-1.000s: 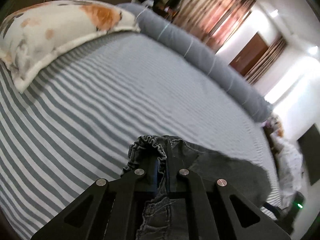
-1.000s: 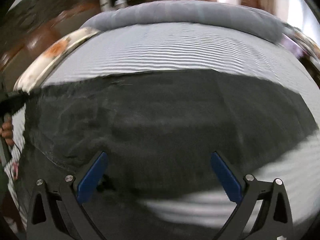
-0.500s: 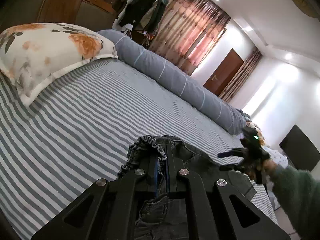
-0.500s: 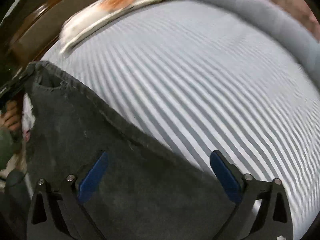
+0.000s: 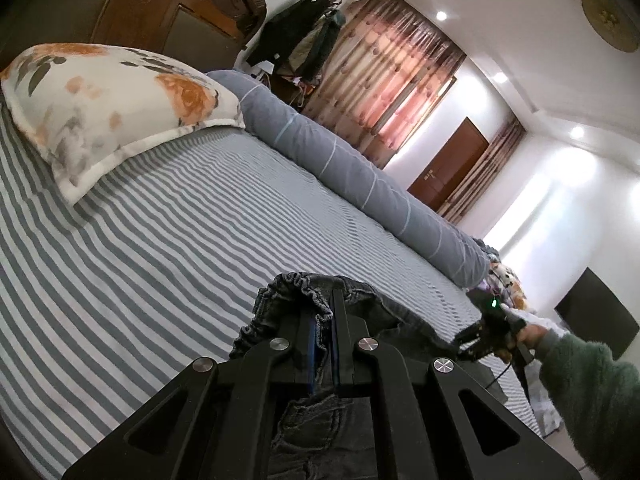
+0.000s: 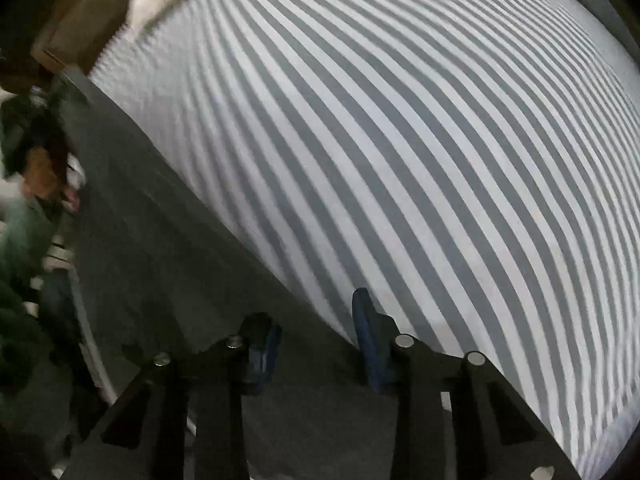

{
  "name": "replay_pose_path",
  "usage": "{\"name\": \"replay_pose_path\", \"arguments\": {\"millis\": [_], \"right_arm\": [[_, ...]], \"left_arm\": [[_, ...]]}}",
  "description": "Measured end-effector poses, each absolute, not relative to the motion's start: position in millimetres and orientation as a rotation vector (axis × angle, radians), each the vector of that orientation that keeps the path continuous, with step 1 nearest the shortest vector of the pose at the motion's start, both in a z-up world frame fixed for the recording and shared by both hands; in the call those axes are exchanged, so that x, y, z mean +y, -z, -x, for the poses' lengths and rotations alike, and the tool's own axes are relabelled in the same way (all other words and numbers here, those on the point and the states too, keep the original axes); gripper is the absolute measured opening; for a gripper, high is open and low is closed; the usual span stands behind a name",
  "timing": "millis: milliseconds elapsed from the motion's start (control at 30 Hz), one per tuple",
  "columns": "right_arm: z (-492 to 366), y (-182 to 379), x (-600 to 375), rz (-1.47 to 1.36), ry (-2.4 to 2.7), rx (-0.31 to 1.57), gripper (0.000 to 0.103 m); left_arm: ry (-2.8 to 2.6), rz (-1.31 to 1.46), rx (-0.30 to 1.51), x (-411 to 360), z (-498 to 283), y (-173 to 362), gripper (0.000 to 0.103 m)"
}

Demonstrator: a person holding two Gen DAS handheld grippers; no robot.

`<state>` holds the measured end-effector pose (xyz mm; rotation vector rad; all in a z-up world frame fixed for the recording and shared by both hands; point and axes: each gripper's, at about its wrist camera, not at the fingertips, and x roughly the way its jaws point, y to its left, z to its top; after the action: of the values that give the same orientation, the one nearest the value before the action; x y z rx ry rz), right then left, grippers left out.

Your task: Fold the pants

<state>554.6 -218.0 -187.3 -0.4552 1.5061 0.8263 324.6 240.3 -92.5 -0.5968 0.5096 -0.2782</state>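
Observation:
Dark grey denim pants (image 5: 360,300) lie on the striped bed sheet (image 5: 160,240). My left gripper (image 5: 324,312) is shut on their gathered elastic waistband, holding it a little above the sheet. In the right wrist view the pants (image 6: 160,280) stretch as a taut dark sheet from lower right to upper left. My right gripper (image 6: 316,340) points down at their long edge, its jaws closing with that edge between the blue pads (image 6: 366,340) and a gap still showing. The left wrist view also shows the right gripper (image 5: 480,336), carried by a hand in a green sleeve (image 5: 580,380).
A floral pillow (image 5: 112,100) and a long grey bolster (image 5: 360,168) lie on the far side of the bed, below a wooden headboard (image 5: 160,12). Curtains, a brown door and a dark screen (image 5: 596,316) are beyond. Striped sheet (image 6: 400,160) fills the right wrist view.
The right gripper swung along the pants to their edge, tipped downward, and its jaws narrowed from wide open. The left gripper rose and tilted slightly, still clamped on the waistband.

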Motion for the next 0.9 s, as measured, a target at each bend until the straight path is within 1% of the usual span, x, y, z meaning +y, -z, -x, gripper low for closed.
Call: {"name": "replay_pose_path", "arguments": {"millis": [100, 133, 200, 233, 300, 400, 533, 667, 900], "right_arm": [[-550, 184, -239, 0.469, -0.771, 1.465, 0.023], [-549, 184, -240, 0.474, -0.755, 1.456, 0.022], [-545, 184, -246, 0.491, -0.716, 1.416, 0.016], [-543, 184, -247, 0.490, -0.688, 1.392, 0.015], [-529, 183, -238, 0.534, -0.658, 1.327, 0.010], [-510, 169, -236, 0.537, -0.551, 1.219, 0.006], [-469, 140, -236, 0.555, -0.363, 1.087, 0.004], [-402, 115, -226, 0.609, -0.200, 0.978, 0.002], [-295, 92, -232, 0.602, -0.079, 0.928, 0.002]], "left_arm": [[0.259, 0.525, 0.504, 231, -322, 85, 0.005], [0.253, 0.517, 0.505, 230, -322, 84, 0.005], [0.249, 0.540, 0.515, 232, -326, 86, 0.005], [0.235, 0.540, 0.524, 231, -328, 87, 0.005], [0.205, 0.521, 0.537, 229, -331, 89, 0.005], [0.146, 0.477, 0.556, 224, -338, 92, 0.006], [0.104, 0.416, 0.557, 215, -338, 87, 0.006], [0.106, 0.364, 0.556, 207, -329, 76, 0.006], [0.158, 0.313, 0.573, 204, -284, 55, 0.006]]}}
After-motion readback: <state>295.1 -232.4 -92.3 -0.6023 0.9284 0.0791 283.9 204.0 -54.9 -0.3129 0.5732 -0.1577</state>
